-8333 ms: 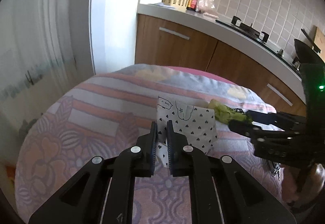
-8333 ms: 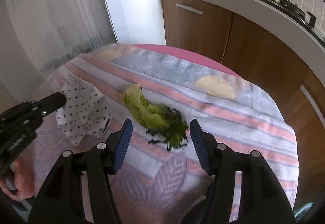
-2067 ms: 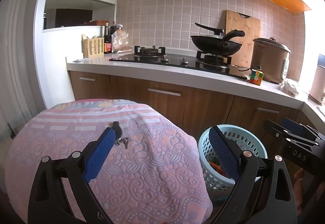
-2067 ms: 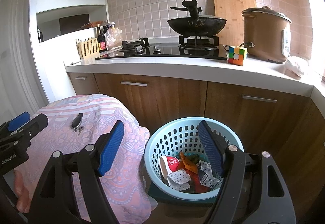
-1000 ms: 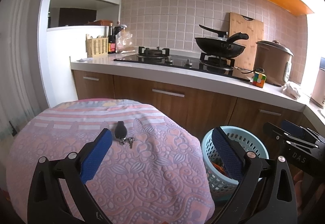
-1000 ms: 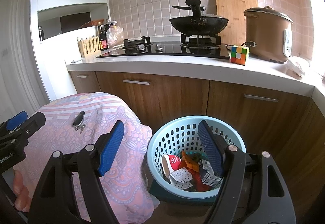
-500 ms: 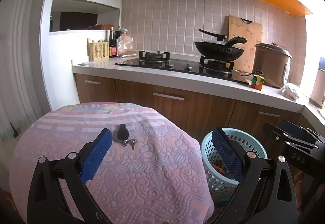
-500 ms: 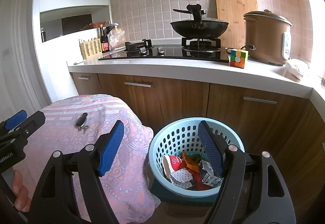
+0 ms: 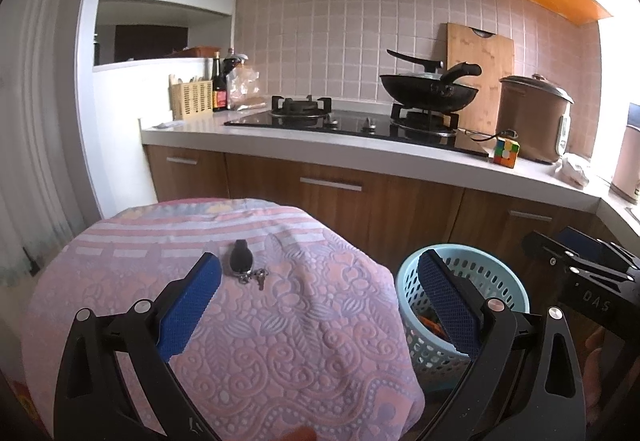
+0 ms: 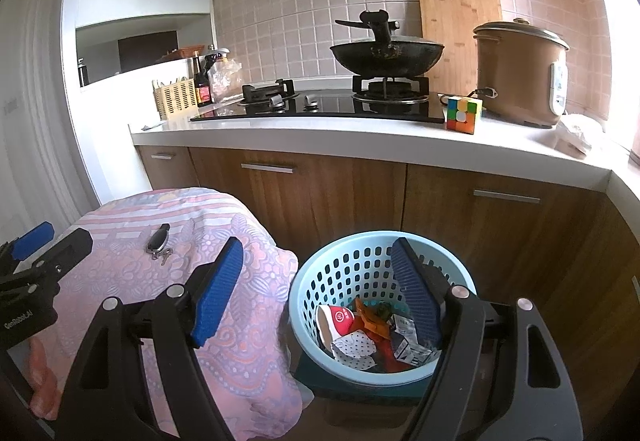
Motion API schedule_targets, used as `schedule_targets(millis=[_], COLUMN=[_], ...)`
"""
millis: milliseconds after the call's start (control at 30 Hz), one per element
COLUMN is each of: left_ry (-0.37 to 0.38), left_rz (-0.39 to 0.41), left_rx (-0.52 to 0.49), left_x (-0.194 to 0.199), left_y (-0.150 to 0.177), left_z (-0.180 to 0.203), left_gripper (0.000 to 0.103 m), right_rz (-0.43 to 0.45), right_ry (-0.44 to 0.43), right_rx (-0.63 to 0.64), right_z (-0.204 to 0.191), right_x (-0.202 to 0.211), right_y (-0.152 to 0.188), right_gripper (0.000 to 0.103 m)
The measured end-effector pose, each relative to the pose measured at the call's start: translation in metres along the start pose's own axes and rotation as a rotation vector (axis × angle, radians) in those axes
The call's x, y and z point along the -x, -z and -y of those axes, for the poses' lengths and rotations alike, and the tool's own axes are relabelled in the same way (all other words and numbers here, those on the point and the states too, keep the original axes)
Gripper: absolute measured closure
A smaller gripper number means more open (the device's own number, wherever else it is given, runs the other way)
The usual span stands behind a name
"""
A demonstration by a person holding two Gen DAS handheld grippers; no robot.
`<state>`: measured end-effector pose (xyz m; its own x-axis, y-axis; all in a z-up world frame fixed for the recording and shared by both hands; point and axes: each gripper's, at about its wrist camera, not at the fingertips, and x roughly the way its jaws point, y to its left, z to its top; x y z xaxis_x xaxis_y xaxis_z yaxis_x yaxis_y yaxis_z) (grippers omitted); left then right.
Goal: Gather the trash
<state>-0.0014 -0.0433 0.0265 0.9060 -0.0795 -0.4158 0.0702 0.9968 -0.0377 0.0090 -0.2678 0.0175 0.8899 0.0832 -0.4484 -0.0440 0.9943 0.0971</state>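
The top of the table point(image 9: 280, 321) is bare cloth except for a key fob point(image 9: 240, 261) with keys at 12 o'clock from the left gripper point(image 9: 320, 305). The basket point(image 10: 320, 277) stands beside the table's edge at 3 o'clock, its mouth unblocked, with the cabinets point(image 10: 340, 193) close behind it at 12 o'clock.

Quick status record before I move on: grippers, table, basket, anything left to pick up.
left gripper: open, nothing between its jaws
right gripper: open, nothing between its jaws
table: covered with a pink patterned cloth; only a key fob with keys lies on it
basket: light blue, on the floor beside the table, in front of the cabinets
basket contents: red and white paper cup, dotted paper, other scraps
trash left on the table: none visible
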Motion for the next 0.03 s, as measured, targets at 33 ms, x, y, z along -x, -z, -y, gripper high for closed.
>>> schedule_targets(millis=[33], left_ry=[0.002], left_rz=[-0.001], left_rx=[0.002], left_x=[-0.0007], left_y=[0.0004], left_z=[-0.0005], left_gripper=[0.007], right_rz=[-0.001], right_ry=[0.004], right_rx=[-0.002], right_z=[0.0005], right_x=[-0.0005], right_y=[0.0001], right_gripper=[0.030])
